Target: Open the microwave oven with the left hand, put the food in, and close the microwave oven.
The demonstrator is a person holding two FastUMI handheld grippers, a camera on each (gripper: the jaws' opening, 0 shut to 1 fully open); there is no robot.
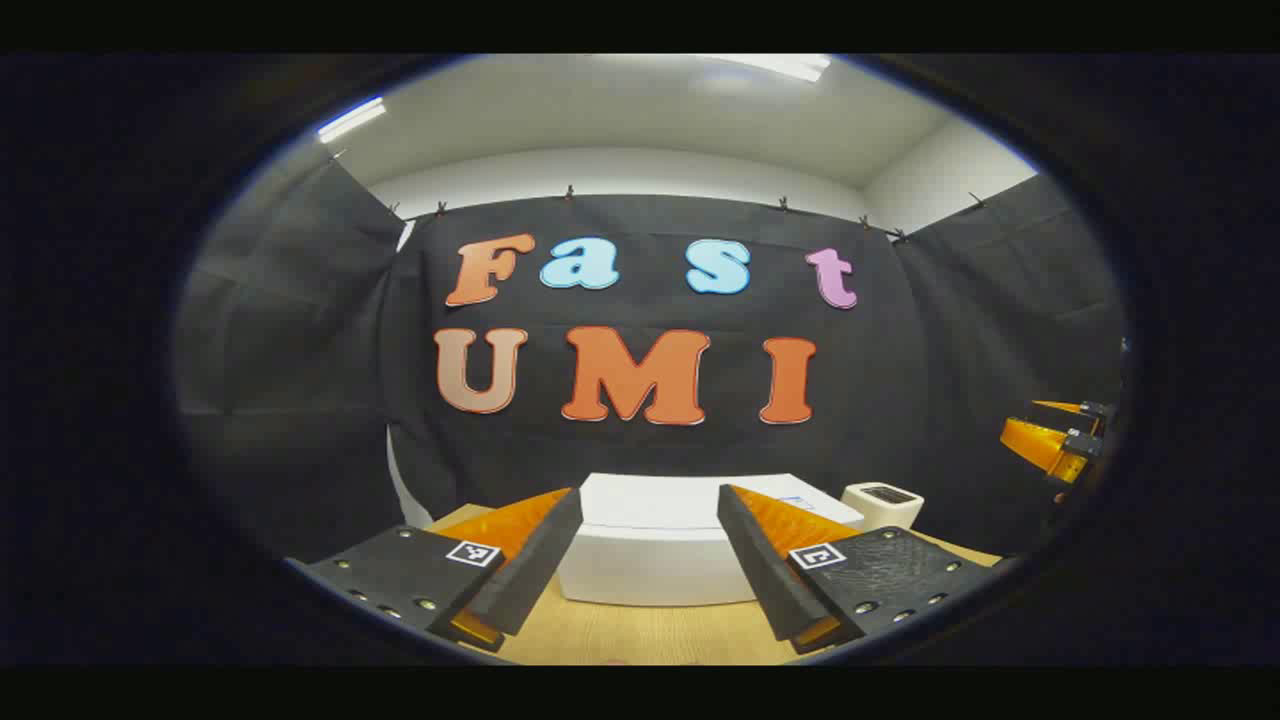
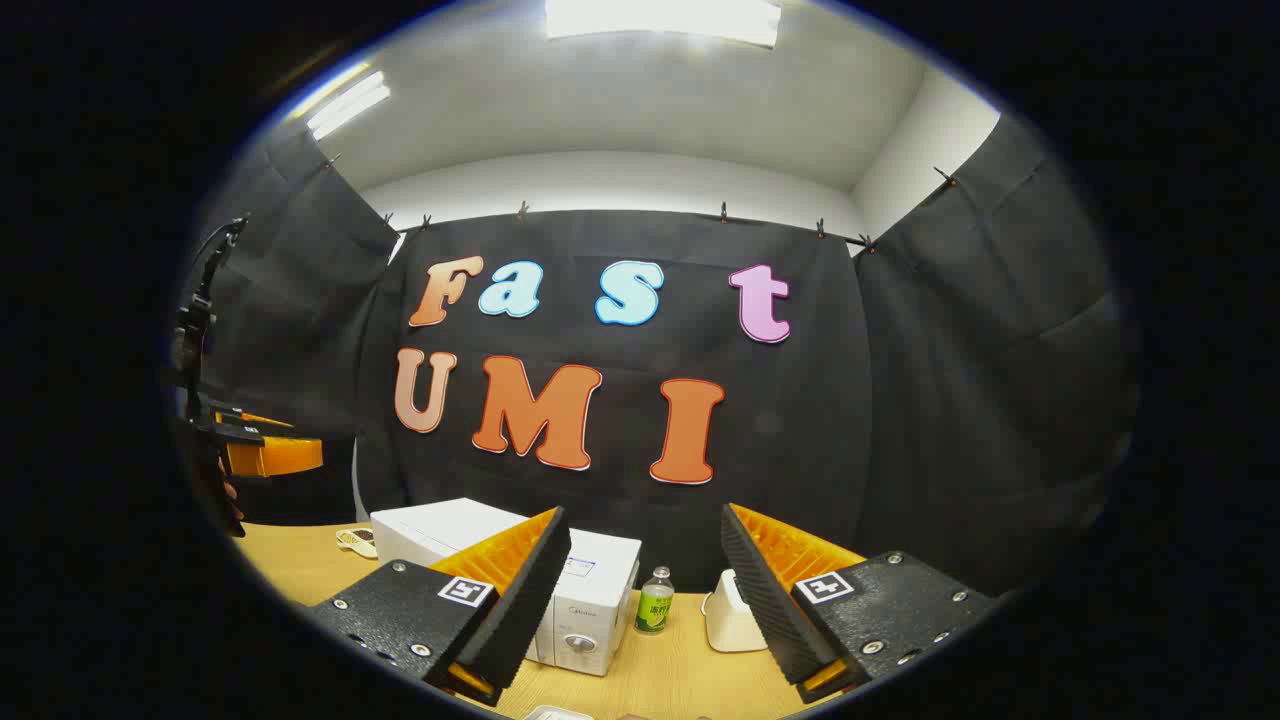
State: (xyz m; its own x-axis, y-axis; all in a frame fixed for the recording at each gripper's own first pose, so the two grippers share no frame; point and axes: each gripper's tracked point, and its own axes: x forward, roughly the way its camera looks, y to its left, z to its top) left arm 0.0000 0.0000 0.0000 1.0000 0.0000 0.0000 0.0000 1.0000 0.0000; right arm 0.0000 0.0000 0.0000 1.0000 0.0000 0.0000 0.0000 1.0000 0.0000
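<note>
Booth, start of the job: white microwave oven (image 1: 655,545) squat on the wooden table (image 1: 640,635), seen dead ahead at 12 o'clock between the spread jaws of the left gripper (image 1: 650,560), nothing clasped. In the right gripper view, same oven (image 2: 590,590) off at 11 o'clock from the right gripper (image 2: 645,590), likewise gaping and empty, with a small green-labelled bottle (image 2: 655,603) and a pale toaster-like appliance (image 2: 730,615) just beside it toward 1 o'clock. Oven's long side running across the left gripper view, broad front face squarely toward those jaws; door apparently not yet opened. Left gripper judged the better lined up of the two, as the task wants. Food not clearly made out; possibly the pale item (image 2: 357,541) at the oven's 9 o'clock.
</note>
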